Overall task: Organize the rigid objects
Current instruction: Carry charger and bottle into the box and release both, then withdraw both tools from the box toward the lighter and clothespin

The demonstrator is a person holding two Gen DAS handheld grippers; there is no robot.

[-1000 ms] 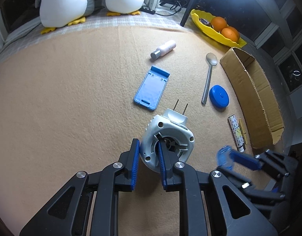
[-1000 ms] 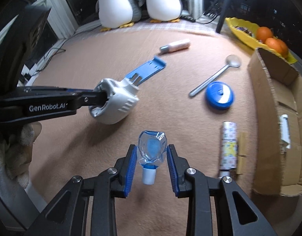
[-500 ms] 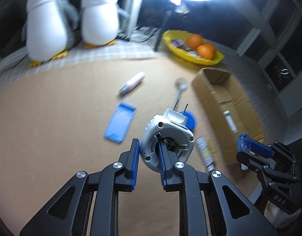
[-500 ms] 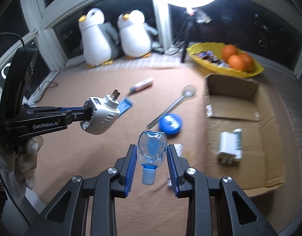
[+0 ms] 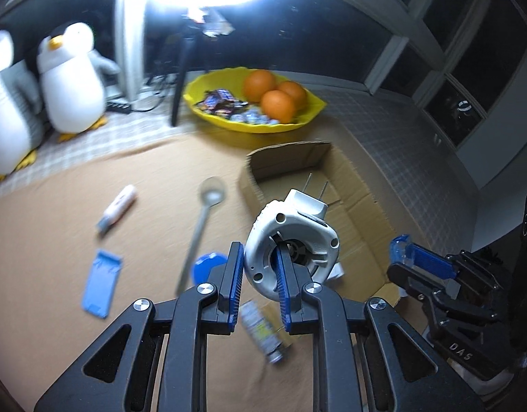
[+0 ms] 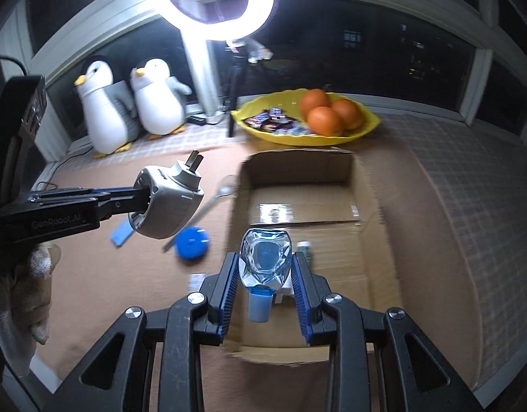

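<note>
My left gripper (image 5: 258, 286) is shut on a white plug-in device with two prongs (image 5: 292, 243) and holds it in the air near the left wall of the open cardboard box (image 5: 359, 202). It also shows in the right wrist view (image 6: 169, 202). My right gripper (image 6: 265, 292) is shut on a small clear bottle with blue liquid (image 6: 265, 261) above the near end of the box (image 6: 376, 240). A white item and a small tube (image 6: 304, 249) lie in the box, partly hidden by the bottle.
On the tan cloth lie a spoon (image 5: 203, 219), a blue round lid (image 6: 191, 242), a blue flat stand (image 5: 102, 281), a white tube (image 5: 117, 207) and a patterned stick (image 5: 261, 329). A yellow bowl with oranges (image 6: 308, 123) and two penguin toys (image 6: 129, 106) stand behind.
Both grippers have risen and swung right toward the box with their loads. The bottle now hangs over the box's near end, and the plug device is nearer the box wall.
</note>
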